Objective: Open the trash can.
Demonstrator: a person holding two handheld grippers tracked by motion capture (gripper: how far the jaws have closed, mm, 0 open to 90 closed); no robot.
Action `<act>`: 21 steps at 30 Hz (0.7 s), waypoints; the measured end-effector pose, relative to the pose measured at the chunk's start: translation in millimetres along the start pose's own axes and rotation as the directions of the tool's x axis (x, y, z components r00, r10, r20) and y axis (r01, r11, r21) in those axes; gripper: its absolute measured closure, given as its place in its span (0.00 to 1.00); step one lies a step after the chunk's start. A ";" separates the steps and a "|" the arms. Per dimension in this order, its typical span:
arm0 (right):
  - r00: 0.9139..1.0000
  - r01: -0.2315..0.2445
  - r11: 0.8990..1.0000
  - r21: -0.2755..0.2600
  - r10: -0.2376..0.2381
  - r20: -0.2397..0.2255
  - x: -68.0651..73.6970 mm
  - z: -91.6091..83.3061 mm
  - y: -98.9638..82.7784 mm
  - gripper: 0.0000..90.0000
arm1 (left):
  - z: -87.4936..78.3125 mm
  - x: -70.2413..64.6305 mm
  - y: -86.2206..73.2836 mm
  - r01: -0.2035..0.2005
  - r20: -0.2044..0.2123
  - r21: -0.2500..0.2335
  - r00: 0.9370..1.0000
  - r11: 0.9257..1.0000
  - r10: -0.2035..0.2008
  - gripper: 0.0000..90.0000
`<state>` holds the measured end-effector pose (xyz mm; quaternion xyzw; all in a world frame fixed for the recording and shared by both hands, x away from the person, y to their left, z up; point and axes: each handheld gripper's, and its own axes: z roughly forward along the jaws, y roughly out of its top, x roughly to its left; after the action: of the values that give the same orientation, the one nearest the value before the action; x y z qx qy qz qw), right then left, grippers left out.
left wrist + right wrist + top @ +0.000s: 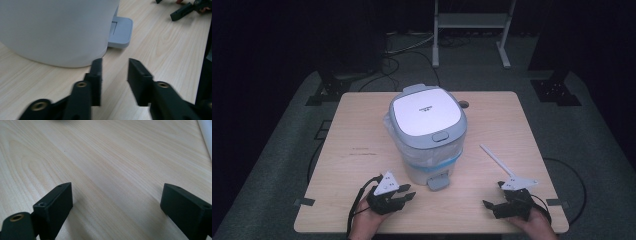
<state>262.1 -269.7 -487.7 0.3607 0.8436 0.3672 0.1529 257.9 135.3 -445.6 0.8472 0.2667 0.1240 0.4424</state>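
Observation:
A white pedal bin (427, 130) with a grey-rimmed lid, shut, stands in the middle of the wooden table (357, 125); a clear liner bunches under its rim. Its grey pedal (438, 181) points toward me. My left gripper (408, 191) is near the front edge, left of the pedal, with its tips aimed at the bin's base. In the left gripper view its jaws (115, 62) stand a short way apart with nothing between them, close to the bin wall (57, 30) and the pedal (121, 31). My right gripper (493, 196) rests at the front right, wide open (117, 187) over bare wood.
A thin white stick (497, 161) lies on the table, right of the bin and just beyond my right gripper; its end shows in the right gripper view (206, 135). Beyond the table are grey carpet, cables and a metal stand (472, 30).

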 end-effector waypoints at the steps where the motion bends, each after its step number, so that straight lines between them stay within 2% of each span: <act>1: 1.000 0.000 1.000 0.000 0.000 0.000 0.0 0.0 0.0 0.11 | 1.6 -2.6 2.3 -0.003 -0.001 -0.002 1.000 1.000 0.003 0.84; 4: 1.000 0.000 1.000 0.000 0.000 0.000 0.0 0.0 0.0 0.11 | 5.5 -8.5 7.1 -0.012 -0.007 -0.007 1.000 1.000 0.012 0.98; 5: 1.000 0.000 1.000 0.000 0.000 0.000 0.0 0.0 0.0 0.11 | 7.4 -10.7 8.7 -0.014 -0.008 -0.009 1.000 1.000 0.014 1.00; 10: 1.000 0.000 1.000 0.000 0.000 0.000 0.1 0.0 0.0 0.11 | 19.5 -19.2 14.7 -0.030 -0.013 -0.018 0.999 0.999 0.030 1.00; 21: 1.000 0.000 1.000 0.000 0.000 0.000 0.1 0.0 0.0 0.10 | 49.8 -30.2 24.9 -0.033 -0.035 -0.030 0.999 0.999 0.032 1.00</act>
<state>262.0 -269.6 -487.7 0.3609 0.8436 0.3672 0.1526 263.6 72.7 -453.3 0.8423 0.2586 0.1499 0.4485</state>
